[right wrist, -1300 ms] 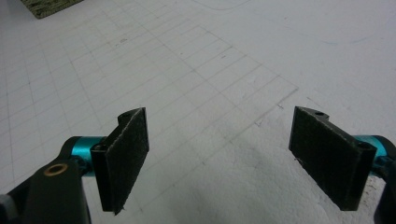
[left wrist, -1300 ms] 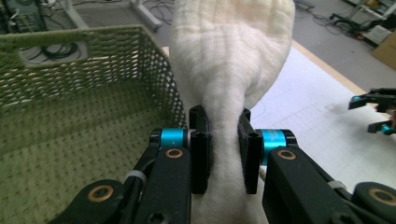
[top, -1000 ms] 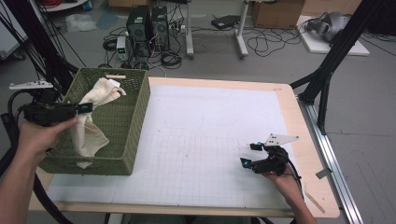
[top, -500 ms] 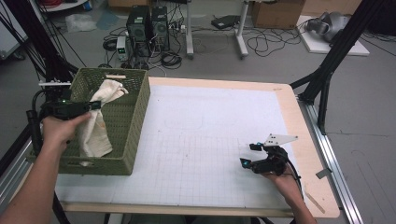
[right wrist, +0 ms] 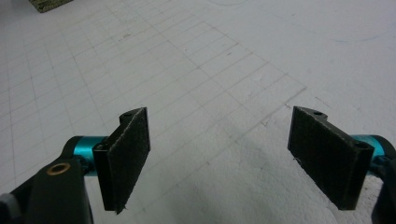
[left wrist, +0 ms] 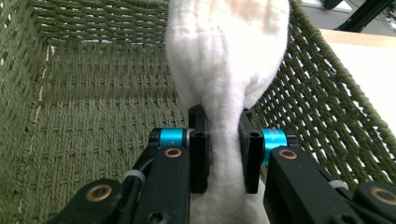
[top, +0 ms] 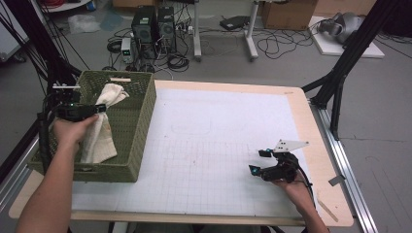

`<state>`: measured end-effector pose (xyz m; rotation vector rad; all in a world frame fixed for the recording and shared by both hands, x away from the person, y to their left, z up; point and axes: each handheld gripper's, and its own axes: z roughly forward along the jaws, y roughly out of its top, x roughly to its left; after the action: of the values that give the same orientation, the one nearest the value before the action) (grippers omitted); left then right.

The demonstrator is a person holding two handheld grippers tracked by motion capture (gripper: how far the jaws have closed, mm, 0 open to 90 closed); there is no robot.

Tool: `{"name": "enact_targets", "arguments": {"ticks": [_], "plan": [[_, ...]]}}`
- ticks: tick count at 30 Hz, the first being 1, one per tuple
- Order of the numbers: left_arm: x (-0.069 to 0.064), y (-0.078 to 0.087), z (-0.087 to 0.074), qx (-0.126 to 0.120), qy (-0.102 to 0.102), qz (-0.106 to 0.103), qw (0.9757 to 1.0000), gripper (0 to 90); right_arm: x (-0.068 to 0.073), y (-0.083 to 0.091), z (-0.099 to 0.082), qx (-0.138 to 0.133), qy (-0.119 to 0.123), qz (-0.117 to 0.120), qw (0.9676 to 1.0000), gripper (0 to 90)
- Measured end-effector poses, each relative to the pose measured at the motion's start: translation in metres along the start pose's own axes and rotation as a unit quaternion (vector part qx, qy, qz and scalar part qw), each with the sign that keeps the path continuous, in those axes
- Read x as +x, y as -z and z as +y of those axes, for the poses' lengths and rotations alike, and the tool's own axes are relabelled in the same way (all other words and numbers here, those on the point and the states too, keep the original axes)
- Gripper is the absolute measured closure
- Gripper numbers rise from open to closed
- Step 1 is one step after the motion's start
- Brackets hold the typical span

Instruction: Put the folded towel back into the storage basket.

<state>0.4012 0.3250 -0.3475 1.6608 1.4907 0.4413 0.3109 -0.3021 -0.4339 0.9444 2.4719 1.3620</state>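
A: While I hold the left gripper (top: 99, 108) over the basket (top: 141, 145), how far along do I log this?

B: Mid-step, I judge. My left jaws are pinching the cloth (left wrist: 224, 79); in the left gripper view the pads clamp a bunched fold, with woven basket wall on both sides. From above, the cloth (top: 99, 138) hangs inside the basket, its top near the far rim, its lower end down toward the near wall.

A: So is it landed or not?

B: Inside the basket, yes; released, no. Whether the tail rests on the basket floor I cannot tell.

A: And the right gripper (top: 260, 161)?

B: Idle, well apart from the basket on the table (top: 218, 145), jaws spread with nothing between the pads (right wrist: 128, 154).

A: Left to do?

B: Let go of the cloth and lift clear of the basket.
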Motion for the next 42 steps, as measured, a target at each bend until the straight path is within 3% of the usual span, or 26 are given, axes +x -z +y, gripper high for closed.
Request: {"name": "enact_targets", "arguments": {"ticks": [5,16,33,42], "plan": [[0.002,-0.004,-0.002,-0.002,0.007,0.007,0.9999,78.4,0.001,-0.001,0.0,0.003,0.005,0.003,1.0,20.3],[0.0,-0.01,-0.002,-0.008,0.005,0.0,1.0,78.2,0.001,-0.002,0.0,0.003,0.005,0.004,1.0,20.4],[0.001,-0.03,0.001,0.013,0.014,0.025,0.9995,76.8,0.002,-0.002,0.0,0.003,0.003,0.005,1.0,20.5],[0.001,-0.041,0.001,0.01,0.022,0.032,0.9992,76.3,0.001,-0.002,0.0,0.0,0.004,0.007,1.0,20.5]]}}
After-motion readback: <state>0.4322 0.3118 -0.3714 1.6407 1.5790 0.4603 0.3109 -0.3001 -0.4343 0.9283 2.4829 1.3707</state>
